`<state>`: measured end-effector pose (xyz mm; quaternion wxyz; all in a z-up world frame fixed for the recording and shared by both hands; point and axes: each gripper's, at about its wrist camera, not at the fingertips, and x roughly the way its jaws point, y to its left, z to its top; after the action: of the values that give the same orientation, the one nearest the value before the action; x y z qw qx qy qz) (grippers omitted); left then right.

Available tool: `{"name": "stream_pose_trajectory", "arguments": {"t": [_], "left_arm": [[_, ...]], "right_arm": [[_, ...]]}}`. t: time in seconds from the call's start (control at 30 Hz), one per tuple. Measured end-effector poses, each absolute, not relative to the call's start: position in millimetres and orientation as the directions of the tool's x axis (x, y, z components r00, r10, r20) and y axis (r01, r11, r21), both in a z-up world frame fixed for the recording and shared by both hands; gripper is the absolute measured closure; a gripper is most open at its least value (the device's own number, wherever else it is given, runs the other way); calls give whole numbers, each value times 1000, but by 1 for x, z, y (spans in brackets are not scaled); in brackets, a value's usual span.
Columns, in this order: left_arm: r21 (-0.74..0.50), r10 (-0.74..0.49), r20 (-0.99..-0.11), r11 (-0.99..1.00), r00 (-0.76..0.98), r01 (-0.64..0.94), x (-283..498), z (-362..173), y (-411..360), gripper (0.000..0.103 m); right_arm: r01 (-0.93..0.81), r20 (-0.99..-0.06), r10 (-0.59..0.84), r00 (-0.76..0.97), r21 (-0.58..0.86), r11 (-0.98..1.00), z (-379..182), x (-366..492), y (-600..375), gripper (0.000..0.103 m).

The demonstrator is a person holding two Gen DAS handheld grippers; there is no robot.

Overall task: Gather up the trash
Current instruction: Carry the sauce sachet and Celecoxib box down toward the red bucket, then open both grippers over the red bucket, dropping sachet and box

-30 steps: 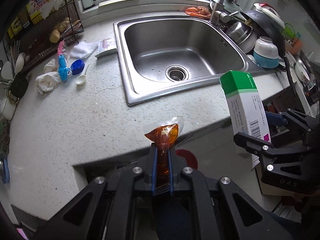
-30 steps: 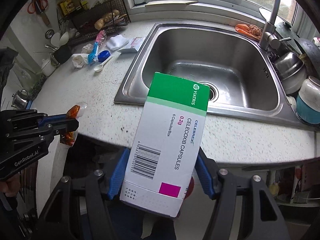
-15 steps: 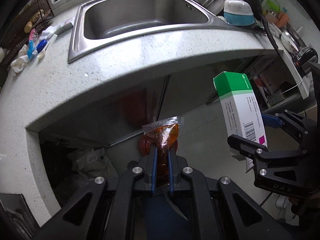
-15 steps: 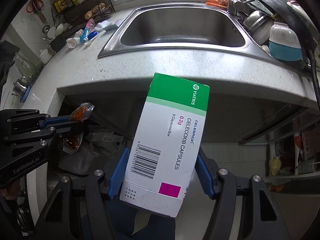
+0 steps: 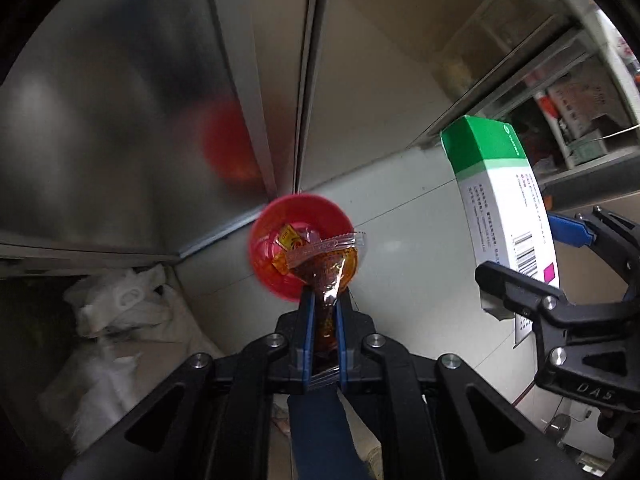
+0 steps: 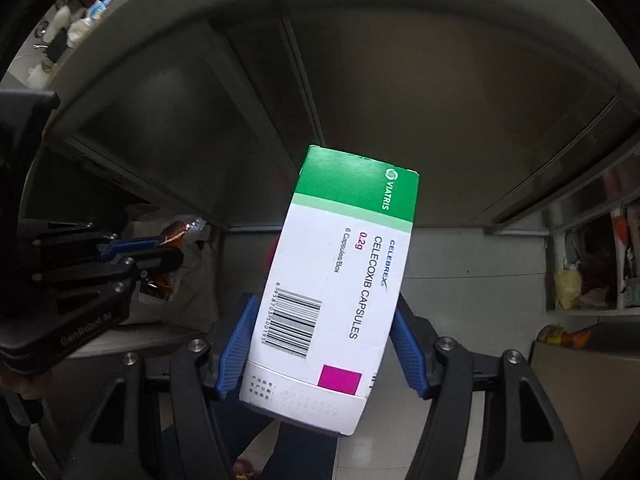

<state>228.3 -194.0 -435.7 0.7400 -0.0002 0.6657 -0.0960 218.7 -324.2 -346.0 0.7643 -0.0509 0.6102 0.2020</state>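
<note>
My left gripper [image 5: 322, 304] is shut on an orange-brown sauce sachet [image 5: 328, 268] and holds it just above a red trash bin [image 5: 280, 236] on the floor; wrappers lie inside the bin. My right gripper [image 6: 320, 336] is shut on a white and green medicine box [image 6: 340, 280], held upright to the right of the bin. The box also shows in the left wrist view [image 5: 500, 200], and the left gripper with the sachet [image 6: 176, 232] shows at the left of the right wrist view.
Grey cabinet doors [image 5: 140, 120] stand under the countertop edge [image 6: 200, 4], right behind the bin. White plastic bags [image 5: 120, 308] lie on the floor at the left. Open shelves with clutter [image 6: 592, 280] are at the right.
Both grippers have dropped from counter height to below the countertop, still holding the sachet and the box. The red bin has come into view right under the sachet.
</note>
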Motion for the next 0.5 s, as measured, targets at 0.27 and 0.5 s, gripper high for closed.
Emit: {"name": "stream_pose_trajectory", "arguments": {"t": [0.27, 0.5], "left_arm": [[-120, -133, -988, 981, 78, 154, 250, -538, -185, 95], [-111, -123, -990, 980, 68, 163, 250, -559, -186, 71]], "right_arm": [[-357, -963, 232, 137, 170, 918, -449, 233, -318, 41], [-340, -966, 232, 116, 181, 923, -476, 232, -316, 41]]}}
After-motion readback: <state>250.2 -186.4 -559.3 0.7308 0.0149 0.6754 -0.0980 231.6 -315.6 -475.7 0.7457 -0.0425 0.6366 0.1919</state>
